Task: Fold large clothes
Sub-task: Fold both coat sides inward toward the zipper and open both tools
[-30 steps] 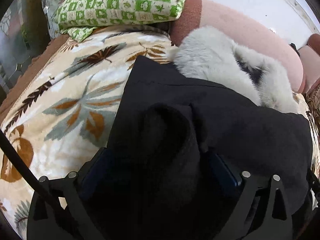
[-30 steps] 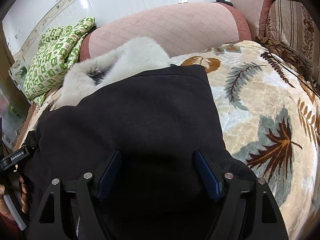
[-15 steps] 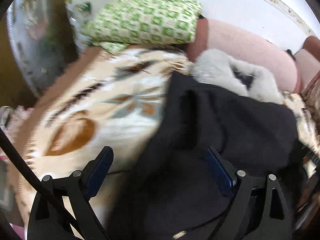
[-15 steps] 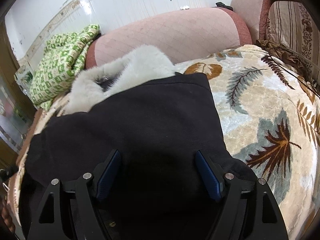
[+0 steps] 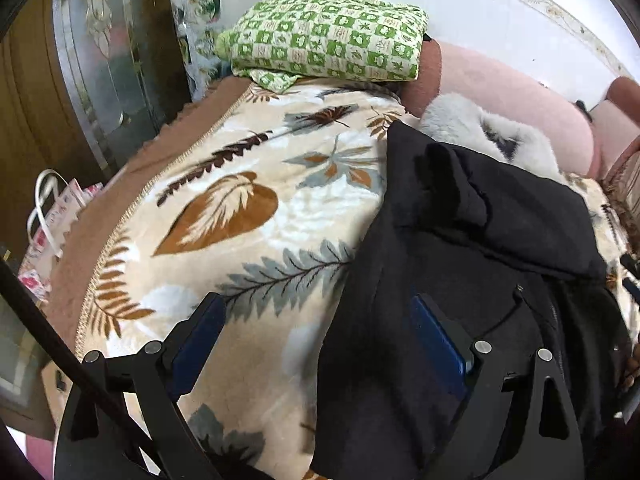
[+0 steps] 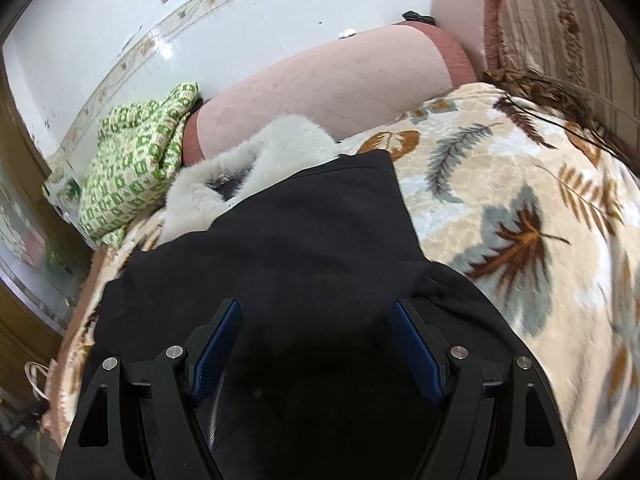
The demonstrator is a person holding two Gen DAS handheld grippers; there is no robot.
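Observation:
A large black coat (image 5: 480, 248) with a pale grey fur collar (image 5: 472, 128) lies on a leaf-patterned blanket (image 5: 240, 216); a folded-over flap lies across its upper part. My left gripper (image 5: 320, 332) is open and empty, straddling the coat's left edge, right finger over black cloth, left finger over the blanket. In the right wrist view the coat (image 6: 288, 248) fills the middle, the fur collar (image 6: 256, 160) at its far end. My right gripper (image 6: 316, 344) is open and empty above the coat's near part.
A green checked cloth (image 5: 328, 40) lies folded at the far end, also in the right wrist view (image 6: 136, 164). A pink bolster (image 6: 332, 84) runs along the white wall. A mirrored cabinet (image 5: 112, 60) and a flowered bag (image 5: 52, 220) stand left of the bed.
My left gripper has pulled back and to the left, off the coat's sleeve fold, and is now over the coat's left edge. My right gripper has drawn back slightly and stays open.

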